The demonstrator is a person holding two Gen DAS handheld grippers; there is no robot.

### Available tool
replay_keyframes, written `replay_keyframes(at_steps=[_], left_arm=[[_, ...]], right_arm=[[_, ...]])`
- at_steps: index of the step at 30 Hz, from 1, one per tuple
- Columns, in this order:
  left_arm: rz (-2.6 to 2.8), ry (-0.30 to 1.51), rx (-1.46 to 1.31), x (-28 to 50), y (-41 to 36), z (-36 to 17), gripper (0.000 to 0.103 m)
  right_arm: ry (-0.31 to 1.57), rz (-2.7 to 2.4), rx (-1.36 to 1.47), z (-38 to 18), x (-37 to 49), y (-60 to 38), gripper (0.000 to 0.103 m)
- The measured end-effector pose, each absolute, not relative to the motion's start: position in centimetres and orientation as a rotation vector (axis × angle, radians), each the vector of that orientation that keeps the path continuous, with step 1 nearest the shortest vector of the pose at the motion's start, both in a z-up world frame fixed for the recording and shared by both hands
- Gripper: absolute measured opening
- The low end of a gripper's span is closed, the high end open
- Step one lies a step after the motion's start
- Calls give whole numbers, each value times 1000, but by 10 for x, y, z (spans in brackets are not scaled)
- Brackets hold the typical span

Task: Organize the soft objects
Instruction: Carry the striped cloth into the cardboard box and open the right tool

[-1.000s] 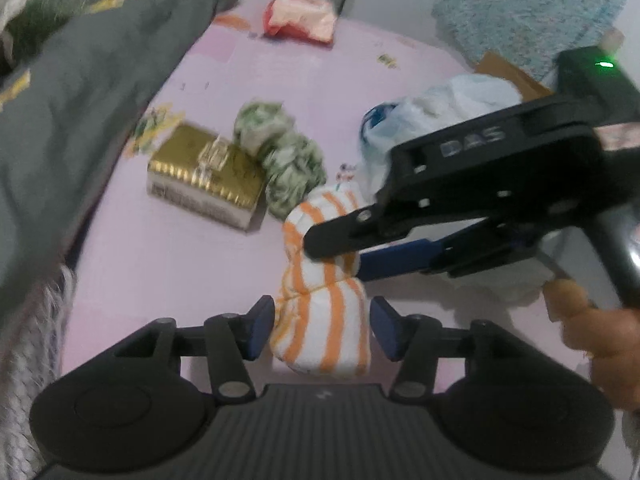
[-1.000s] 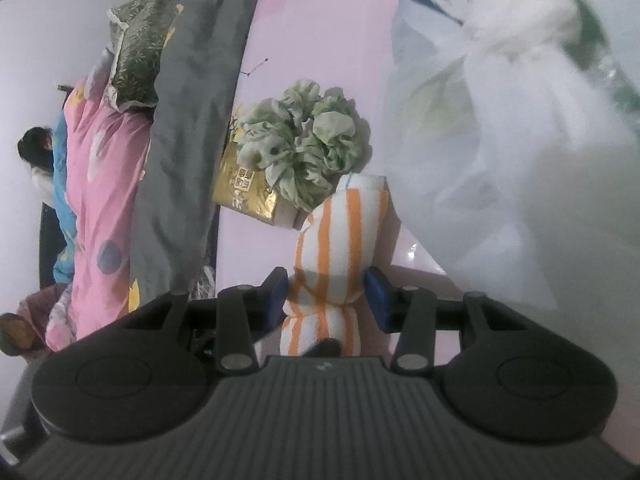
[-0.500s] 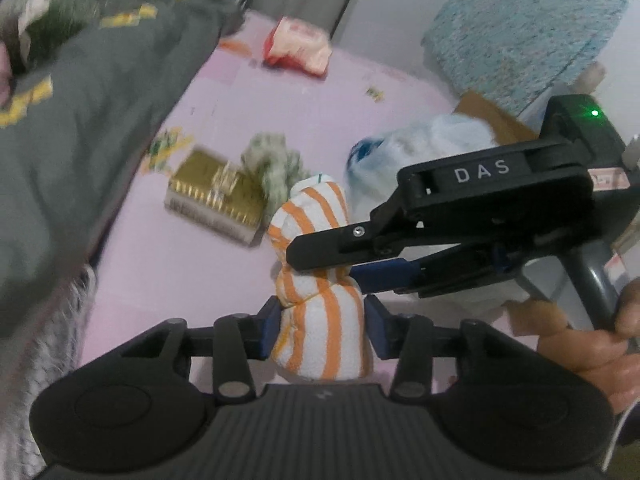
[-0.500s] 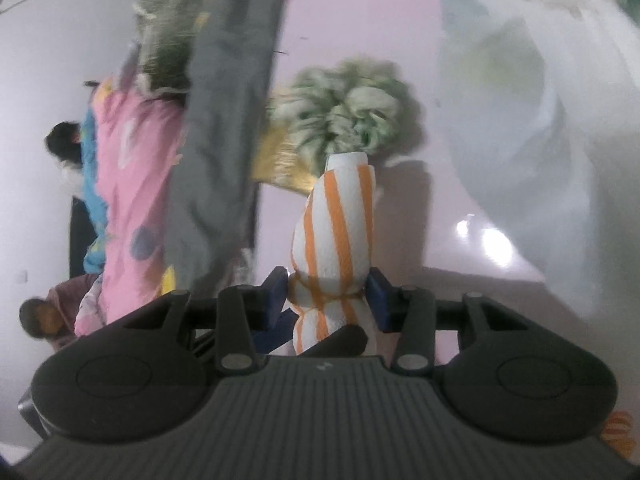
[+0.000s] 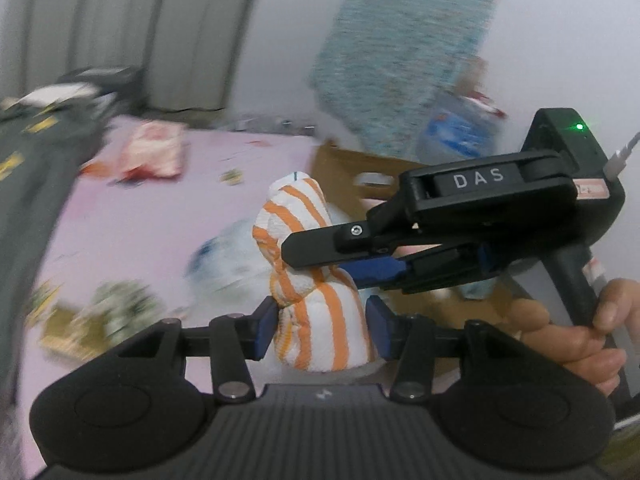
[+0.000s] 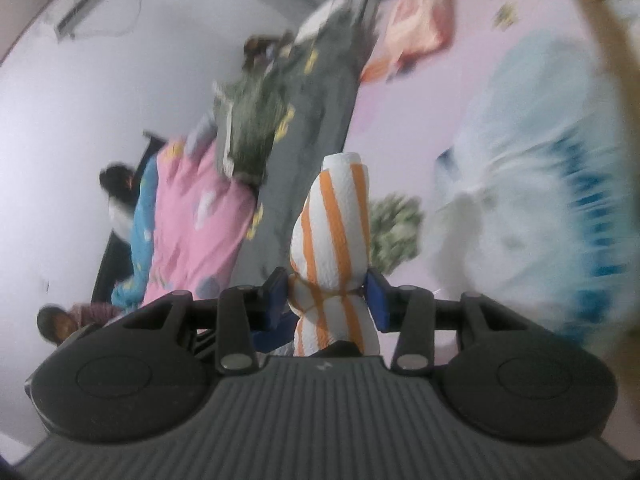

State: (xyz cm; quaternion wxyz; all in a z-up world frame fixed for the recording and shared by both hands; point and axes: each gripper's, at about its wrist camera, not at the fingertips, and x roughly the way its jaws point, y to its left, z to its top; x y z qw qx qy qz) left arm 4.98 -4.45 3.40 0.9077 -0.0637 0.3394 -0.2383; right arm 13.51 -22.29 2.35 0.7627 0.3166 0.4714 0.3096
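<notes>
Only the left view shows the right gripper (image 5: 320, 254), tilted down, and its hand (image 5: 592, 332). Both it and the left gripper (image 5: 320, 322) seemingly clamp the striped towel roll (image 5: 316, 320); the left's jaws just eased slightly wider.

The striped towel roll (image 5: 316, 300) is now hanging clear above the pink surface (image 5: 132, 240), where a second ago it was lying on it beside the gold box (image 5: 64, 332) and the green fabric bunch (image 5: 120, 308). Both of those are now sitting lower and farther off in the left wrist view. The left gripper (image 5: 320, 330), wide of the roll a second ago, is now pressing its lower part, after closing tighter and easing slightly. The right gripper (image 6: 328, 298) is pinching the roll's waist (image 6: 326, 290), having narrowed a little. The cardboard box (image 5: 352, 168) and curtain (image 5: 140, 28) are coming into view.
</notes>
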Motion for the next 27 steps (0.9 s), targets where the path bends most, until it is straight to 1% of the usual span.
replay_keyframes(at_steps=[7, 11, 17, 20, 24, 27], left_arm=[[-690, 691, -55, 70, -138, 41, 50], [-746, 714, -53, 79, -160, 32, 50], [-689, 745, -74, 89, -140, 25, 50], [-619, 740, -100, 91, -119, 26, 50], [-543, 761, -140, 93, -96, 20, 50], [-501, 770, -136, 93, -83, 17, 50]], right_arm=[[926, 499, 701, 45, 116, -325, 39], [924, 410, 686, 47, 109, -370, 38], [919, 275, 530, 47, 103, -416, 38], [943, 251, 372, 45, 106, -419, 38], [1038, 252, 123, 19, 118, -399, 39], [1142, 282, 52, -5, 131, -383, 41]])
